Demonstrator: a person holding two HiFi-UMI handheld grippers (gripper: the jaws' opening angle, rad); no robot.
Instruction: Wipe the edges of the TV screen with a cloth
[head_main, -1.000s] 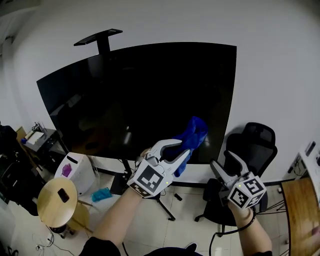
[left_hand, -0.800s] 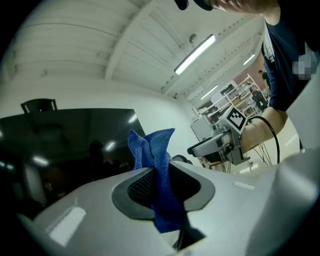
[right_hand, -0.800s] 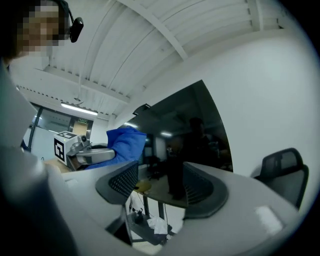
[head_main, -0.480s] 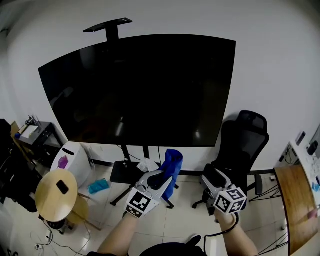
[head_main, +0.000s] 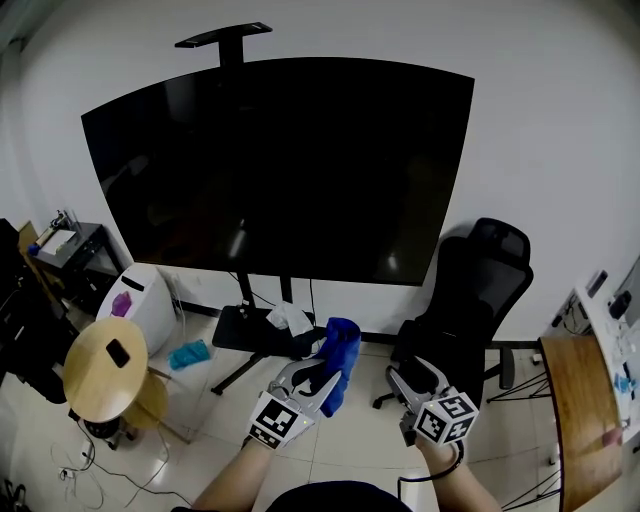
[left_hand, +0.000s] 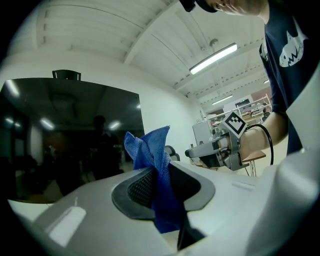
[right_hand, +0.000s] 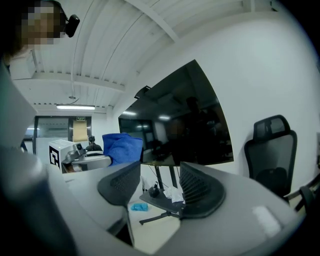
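Now the left gripper (head_main: 322, 378) clamps the blue cloth (head_main: 339, 352), which sticks up between its jaws. The right gripper (head_main: 408, 374), just beside it, is empty; its jaws have just been closing but stand apart. The TV screen (head_main: 290, 160) stands farther and higher, and its lower edge, running left to right, lies nearest the cloth.

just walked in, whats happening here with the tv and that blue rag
A person holds a gripper in each hand before a big dark TV on a stand. The left gripper is clamped on a blue cloth; the right gripper is empty, its jaws partly apart after just closing in. A second ago the cloth was up in front of the screen's lower right part; now both grippers sit low, below the TV's bottom edge, so no wiping is under way.
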